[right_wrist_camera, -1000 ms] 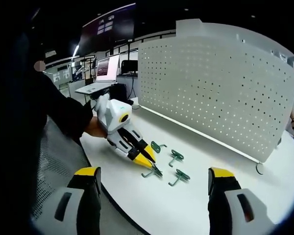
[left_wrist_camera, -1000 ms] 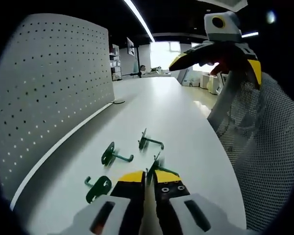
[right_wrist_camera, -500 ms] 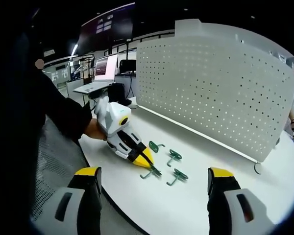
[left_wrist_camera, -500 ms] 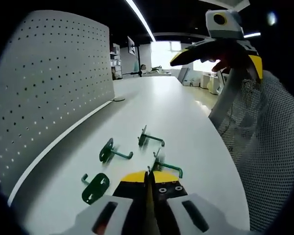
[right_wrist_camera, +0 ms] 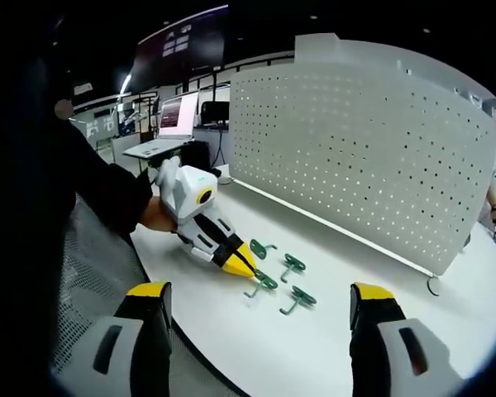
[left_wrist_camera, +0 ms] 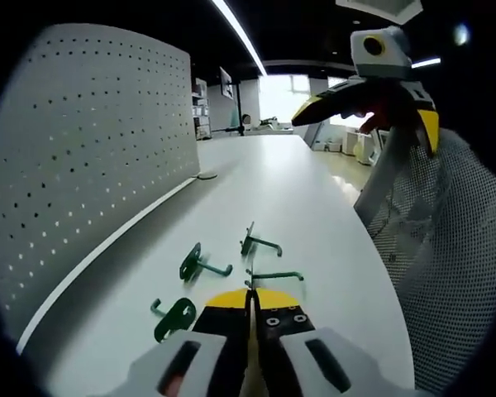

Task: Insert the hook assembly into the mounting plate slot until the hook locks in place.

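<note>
My left gripper [left_wrist_camera: 250, 296] is shut on a green hook assembly [left_wrist_camera: 273, 275], whose shaft sticks out sideways in front of the yellow tips, low over the white table [left_wrist_camera: 314, 198]. From the right gripper view, that same left gripper [right_wrist_camera: 241, 266] grips the held hook [right_wrist_camera: 261, 283]. Three more green hooks lie close by: one [left_wrist_camera: 200, 266] ahead left, one [left_wrist_camera: 260, 242] further ahead, one [left_wrist_camera: 174, 318] near left. The white perforated mounting plate [left_wrist_camera: 83, 141] stands upright along the table's far side [right_wrist_camera: 364, 149]. My right gripper [right_wrist_camera: 260, 294] hovers wide open and holds nothing; it also hangs high at the right [left_wrist_camera: 372, 87].
A mesh chair back [left_wrist_camera: 446, 248] stands off the table's near edge. A person's dark sleeve [right_wrist_camera: 91, 190] holds the left gripper. A laptop [right_wrist_camera: 180, 116] sits behind on another desk. A small ring [right_wrist_camera: 432, 285] lies at the plate's foot.
My left gripper has shut fully on the nearest hook and turned it, so the hook now points sideways. The right gripper has stayed open, barely moving.
</note>
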A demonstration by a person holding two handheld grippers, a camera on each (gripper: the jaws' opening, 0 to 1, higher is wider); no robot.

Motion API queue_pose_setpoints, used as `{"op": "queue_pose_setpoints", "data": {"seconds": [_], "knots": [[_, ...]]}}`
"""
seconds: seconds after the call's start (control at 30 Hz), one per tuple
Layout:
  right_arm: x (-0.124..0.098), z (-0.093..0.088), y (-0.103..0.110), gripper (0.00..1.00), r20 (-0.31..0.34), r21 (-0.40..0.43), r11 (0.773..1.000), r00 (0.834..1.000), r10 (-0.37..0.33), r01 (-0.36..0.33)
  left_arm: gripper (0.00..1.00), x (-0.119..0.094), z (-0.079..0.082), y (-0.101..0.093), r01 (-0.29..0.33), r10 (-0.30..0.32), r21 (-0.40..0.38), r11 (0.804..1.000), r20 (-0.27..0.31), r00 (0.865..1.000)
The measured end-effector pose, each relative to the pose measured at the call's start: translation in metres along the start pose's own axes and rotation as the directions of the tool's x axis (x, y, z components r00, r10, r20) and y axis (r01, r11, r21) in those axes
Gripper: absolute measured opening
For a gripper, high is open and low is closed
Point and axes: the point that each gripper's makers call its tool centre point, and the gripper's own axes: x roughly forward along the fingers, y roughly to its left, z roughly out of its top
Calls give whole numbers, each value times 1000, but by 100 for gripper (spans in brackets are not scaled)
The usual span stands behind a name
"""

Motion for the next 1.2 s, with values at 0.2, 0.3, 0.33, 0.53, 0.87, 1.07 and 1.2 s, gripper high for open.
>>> {"op": "queue_pose_setpoints", "data": {"seconds": [0.2,0.3,0.33,0.53,0.87,1.07,1.2], "knots": [[1,0,1,86,-1,-3,1000,1000,7,-7,1,-3,8,5,-19,19,-13,1000,22,1000],[1,0,2,86,-2,-4,1000,1000,12,-12,1,-5,12,7,-27,28,-25,999,32,999],[1,0,2,86,-2,-7,1000,1000,11,-11,1,-6,13,8,-33,34,-29,999,35,999],[1,0,2,86,0,-4,1000,1000,16,-16,1,-11,18,11,-36,40,-73,997,48,998],[2,0,4,86,3,-3,1000,1000,22,-22,1,-15,16,12,-51,56,-101,994,42,998],[2,3,2,85,15,-1,1000,1000,14,-14,1,-21,22,14,-58,63,-105,993,50,997],[3,9,3,84,34,3,1000,999,18,-18,1,-28,31,17,-72,79,-99,992,59,995]]}}
